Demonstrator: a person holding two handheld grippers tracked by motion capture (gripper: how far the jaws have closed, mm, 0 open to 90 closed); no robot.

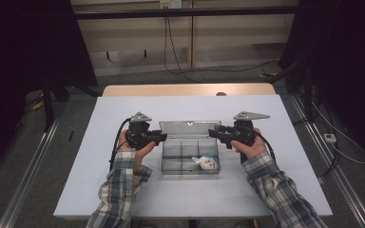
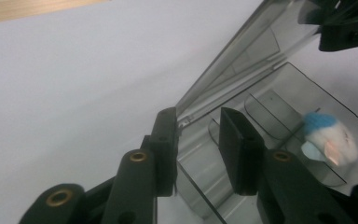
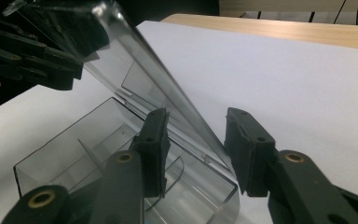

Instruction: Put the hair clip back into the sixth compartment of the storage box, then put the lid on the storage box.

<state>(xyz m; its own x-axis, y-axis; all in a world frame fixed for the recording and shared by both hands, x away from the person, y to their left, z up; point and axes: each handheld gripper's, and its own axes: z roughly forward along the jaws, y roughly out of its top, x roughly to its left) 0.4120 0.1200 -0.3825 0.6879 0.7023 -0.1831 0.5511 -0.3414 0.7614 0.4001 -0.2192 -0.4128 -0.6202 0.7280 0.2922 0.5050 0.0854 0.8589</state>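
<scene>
Your left gripper (image 1: 160,137) sits at the left end of the clear compartment box (image 1: 190,159), jaws parted and straddling the box's back corner where the lid (image 1: 189,128) hinges; I see no pad pressing on plastic, so I read it as open, poised around the wall rather than clamping it. Your right gripper (image 1: 215,133) mirrors it at the right end, jaws also apart, with the raised lid's edge passing between them in the right gripper view (image 3: 196,140), untouched as far as I can tell. The box stands mid-bench, lid tilted up and back, probably so the compartments stay reachable. A small white plush toy with a blue cap (image 1: 208,162) lies in the front right compartment; the other compartments look bare. Holding one gripper at each end likely steadies the box while the lid is handled. The white bench (image 1: 123,190) around it carries nothing else.
</scene>
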